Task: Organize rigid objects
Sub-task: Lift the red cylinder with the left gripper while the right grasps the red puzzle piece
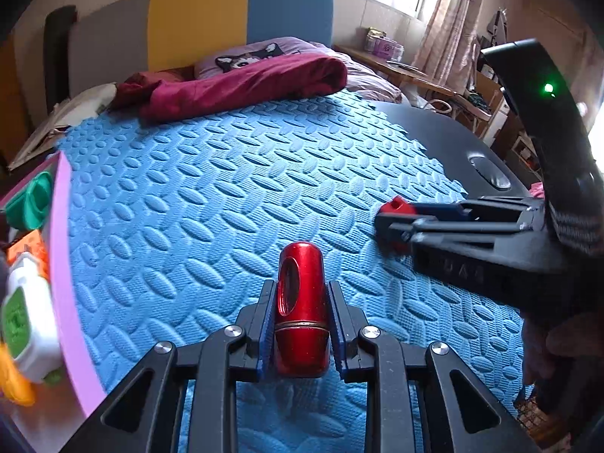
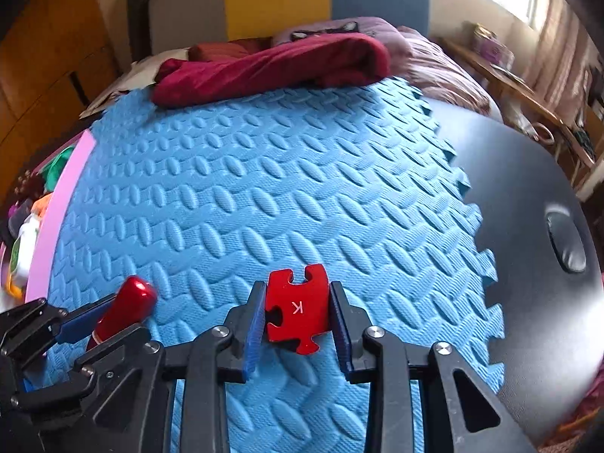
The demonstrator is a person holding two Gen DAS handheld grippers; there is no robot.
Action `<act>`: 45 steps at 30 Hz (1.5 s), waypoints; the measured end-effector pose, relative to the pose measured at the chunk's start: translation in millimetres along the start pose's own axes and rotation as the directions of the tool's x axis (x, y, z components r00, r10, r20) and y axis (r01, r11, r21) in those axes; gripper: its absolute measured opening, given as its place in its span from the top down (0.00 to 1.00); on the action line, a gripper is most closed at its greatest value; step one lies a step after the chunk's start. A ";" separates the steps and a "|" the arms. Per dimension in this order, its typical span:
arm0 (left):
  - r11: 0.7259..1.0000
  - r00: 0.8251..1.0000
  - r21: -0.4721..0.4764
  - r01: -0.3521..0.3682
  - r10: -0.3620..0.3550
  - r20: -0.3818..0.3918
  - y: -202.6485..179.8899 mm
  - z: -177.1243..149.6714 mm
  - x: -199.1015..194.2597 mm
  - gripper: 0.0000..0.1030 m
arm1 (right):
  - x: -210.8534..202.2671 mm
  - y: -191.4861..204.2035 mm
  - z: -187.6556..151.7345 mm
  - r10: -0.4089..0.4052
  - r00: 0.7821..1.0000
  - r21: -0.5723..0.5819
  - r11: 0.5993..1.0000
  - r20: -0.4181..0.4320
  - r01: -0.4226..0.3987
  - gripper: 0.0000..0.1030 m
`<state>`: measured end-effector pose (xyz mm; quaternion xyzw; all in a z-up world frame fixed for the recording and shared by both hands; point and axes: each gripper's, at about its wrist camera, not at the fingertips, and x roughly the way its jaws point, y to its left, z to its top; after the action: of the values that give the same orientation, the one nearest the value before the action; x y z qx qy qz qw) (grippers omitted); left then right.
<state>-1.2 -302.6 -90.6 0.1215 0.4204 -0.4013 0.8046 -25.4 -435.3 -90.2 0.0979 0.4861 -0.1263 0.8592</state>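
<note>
Two grippers, each holding one red metal piece.

Left gripper [image 1: 301,319]: jaws closed tight on a red cylinder [image 1: 300,309], blue pads [image 1: 266,334] against its flanks. Long axis runs forward along the fingers, rounded end away from the camera, oval hole in its upper face. It sits low over the blue foam mat [image 1: 211,196]. Gripper pitched steeply down.

Right gripper [image 2: 296,319]: jaws drawn in on a flat red puzzle-shaped piece [image 2: 296,307] marked "K", pads at both edges. The piece lies roughly flat, its notched end away from the camera, just above the mat. In the left view this gripper reaches in from the right, fingers nearly level across the frame.

One pink-rimmed bin [image 1: 64,264] at the mat's left edge holds several toys. One dark round table [image 2: 528,196] lies under the mat.
</note>
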 end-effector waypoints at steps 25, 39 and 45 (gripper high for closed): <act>0.969 0.961 -0.143 -0.202 0.224 0.160 46.2 -7.3 -105.4 0.75 | -1.0 30.6 -10.1 -0.074 0.993 -0.163 0.983 0.088 0.088 0.69; 0.941 0.945 -0.237 -0.241 0.283 0.162 84.3 -25.1 -128.9 0.75 | -0.8 32.6 -11.5 -0.086 0.992 -0.166 0.981 0.097 0.101 0.69; 0.907 0.940 -0.344 -0.244 0.308 0.145 128.4 -44.4 -149.8 0.75 | -1.2 32.9 -11.9 -0.090 0.991 -0.172 0.979 0.100 0.107 0.69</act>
<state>20.6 -114.3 -20.3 0.0075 0.3775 -0.2192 0.8997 -25.3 -400.4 -93.8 -0.0090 0.4599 -0.1292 0.8785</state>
